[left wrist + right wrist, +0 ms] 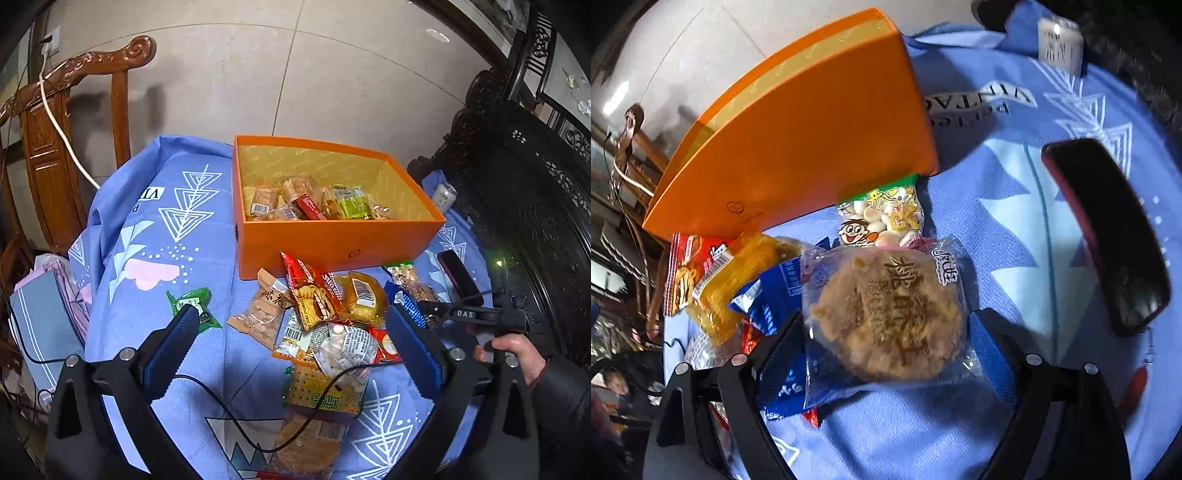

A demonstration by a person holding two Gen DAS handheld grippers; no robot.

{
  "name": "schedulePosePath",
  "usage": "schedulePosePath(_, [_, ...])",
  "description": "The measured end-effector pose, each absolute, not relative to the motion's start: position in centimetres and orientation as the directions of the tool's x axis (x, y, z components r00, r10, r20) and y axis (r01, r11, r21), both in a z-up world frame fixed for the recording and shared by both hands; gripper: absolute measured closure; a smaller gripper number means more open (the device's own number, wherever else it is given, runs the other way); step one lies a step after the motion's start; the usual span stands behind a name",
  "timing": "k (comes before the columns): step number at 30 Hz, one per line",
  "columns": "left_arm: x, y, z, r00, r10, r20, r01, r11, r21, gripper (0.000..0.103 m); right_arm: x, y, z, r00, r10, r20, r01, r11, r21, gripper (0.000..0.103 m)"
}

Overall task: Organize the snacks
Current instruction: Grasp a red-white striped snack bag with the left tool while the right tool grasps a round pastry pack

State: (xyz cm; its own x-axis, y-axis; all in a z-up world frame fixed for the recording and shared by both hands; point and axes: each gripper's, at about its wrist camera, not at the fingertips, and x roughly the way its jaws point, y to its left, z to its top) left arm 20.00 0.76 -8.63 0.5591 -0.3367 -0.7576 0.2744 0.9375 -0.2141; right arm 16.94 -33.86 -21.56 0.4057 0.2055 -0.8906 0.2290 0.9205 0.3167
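Observation:
An orange box [332,236] stands on the blue cloth and holds several snack packets [314,203]. A pile of loose packets [325,314] lies in front of it. My left gripper [291,332] is open and empty, above the pile. A green packet [192,301] lies by its left finger. My right gripper [886,325] is closed on a clear-wrapped round walnut cookie [886,314], just right of the box's near wall [798,147]. A bag of small white balls [882,216] lies beyond the cookie. The right gripper also shows in the left wrist view [428,308], its jaws hidden.
A black phone [1108,232] lies on the cloth right of the cookie. A can [445,195] stands behind the box's right corner. A carved wooden chair [55,147] is at the left, dark carved furniture [517,184] at the right. A thin black cable [258,424] crosses the near packets.

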Motion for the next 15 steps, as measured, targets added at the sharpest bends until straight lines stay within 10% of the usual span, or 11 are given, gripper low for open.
schedulePosePath(15, [26.0,-4.0,-15.7,0.440,-0.372,-0.817,0.246,0.925,-0.288,0.006,12.8,-31.4,-18.0,0.493,0.101,-0.864,0.227,0.944,0.240,0.025])
